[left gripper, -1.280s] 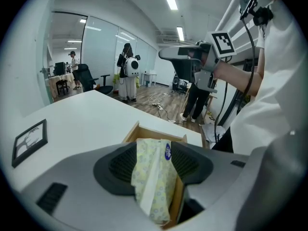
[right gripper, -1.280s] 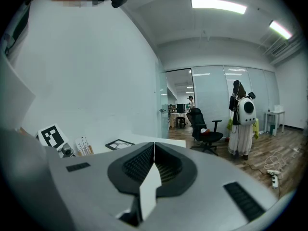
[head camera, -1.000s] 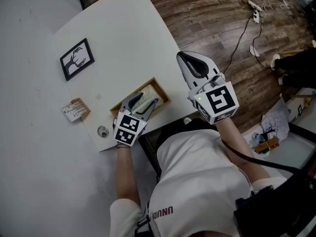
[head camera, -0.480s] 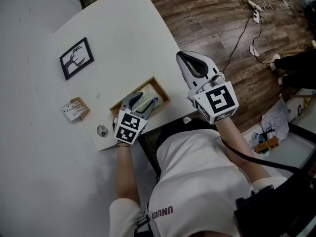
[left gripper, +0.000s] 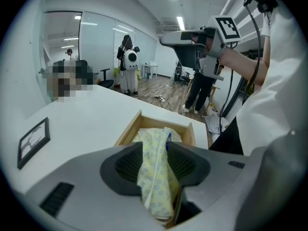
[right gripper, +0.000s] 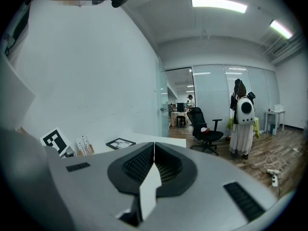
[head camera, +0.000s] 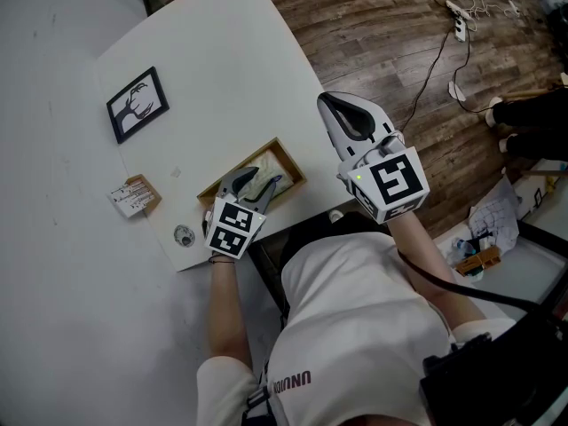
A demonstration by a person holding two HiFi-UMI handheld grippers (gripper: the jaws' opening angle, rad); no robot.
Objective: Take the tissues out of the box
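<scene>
Yellow-patterned wrapper fills the gap between my left fingers (left gripper: pixel 126 166). They are closing on the tissues (left gripper: pixel 156 167), and both pads already touch the pack. Most of it lies inside the wooden box (left gripper: pixel 126 134).

My worry is the wrapper. It looks soft and slack, so I may pinch only a fold of it and have the pack slide out as I lift. If the pack fits snugly, the box could also rise with it or skid. The box sits close to the near edge of the counter (head camera: pixel 222 51), so a drag toward me could tip it off.

Nothing steadies the box. My right fingers (right gripper: pixel 137 165) are pressed together and held high over the wooden floor (head camera: pixel 399 25), well apart from the box. A pale sliver shows at their seam, and I cannot tell what it is.

Straight up is open. Beyond the box the counter is bare, so I have room to pull away from me. A picture frame (head camera: pixel 138 106) and a small card holder (head camera: pixel 135 196) sit off to my left, well apart.
</scene>
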